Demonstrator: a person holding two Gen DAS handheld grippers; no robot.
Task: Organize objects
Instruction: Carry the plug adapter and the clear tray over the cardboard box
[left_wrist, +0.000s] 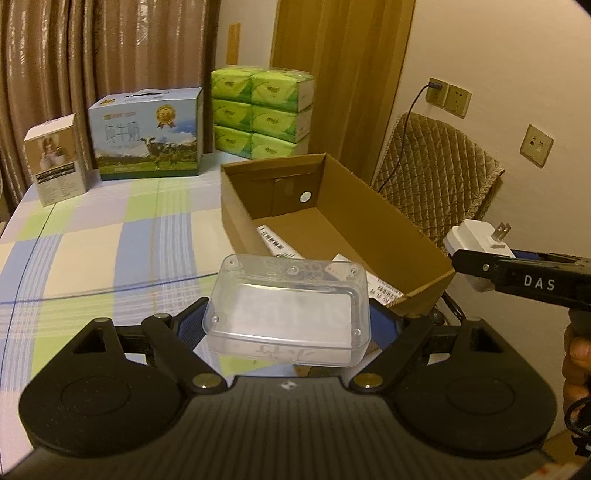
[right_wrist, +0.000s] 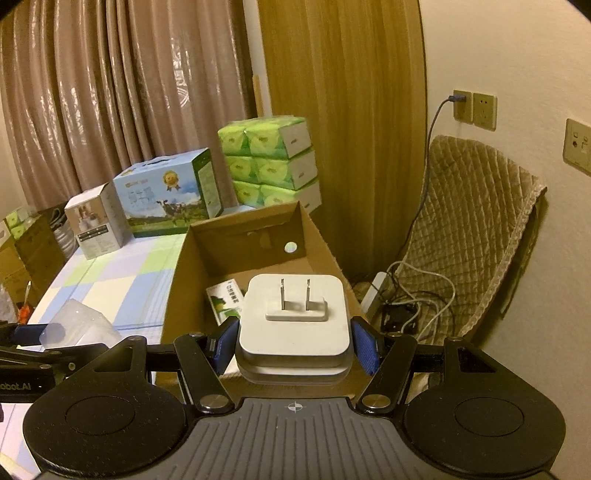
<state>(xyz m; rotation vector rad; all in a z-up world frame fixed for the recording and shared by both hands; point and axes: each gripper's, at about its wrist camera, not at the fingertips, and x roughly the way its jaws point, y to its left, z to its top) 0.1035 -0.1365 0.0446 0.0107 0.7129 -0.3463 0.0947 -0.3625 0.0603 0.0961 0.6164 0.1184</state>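
A clear rectangular plastic lidded case (left_wrist: 288, 310), long axis crosswise, is clamped in the left gripper (left_wrist: 290, 325), and a white square two-pronged plug adapter (right_wrist: 293, 317), prongs pointing forward, in the right gripper (right_wrist: 293, 343), both held near an open brown cardboard box (left_wrist: 369, 218) on a checked tablecloth (left_wrist: 92, 251).

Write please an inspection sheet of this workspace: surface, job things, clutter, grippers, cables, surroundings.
Surface: checked tablecloth.
Job things: clear case; white charger; open carton with leaflets inside.
Clutter: milk box, small box, tissue packs.
Grippers: left gripper shut on clear case; right gripper shut on white charger.
Cables: wall cable; floor cables.
Surroundings: curtain, padded chair.
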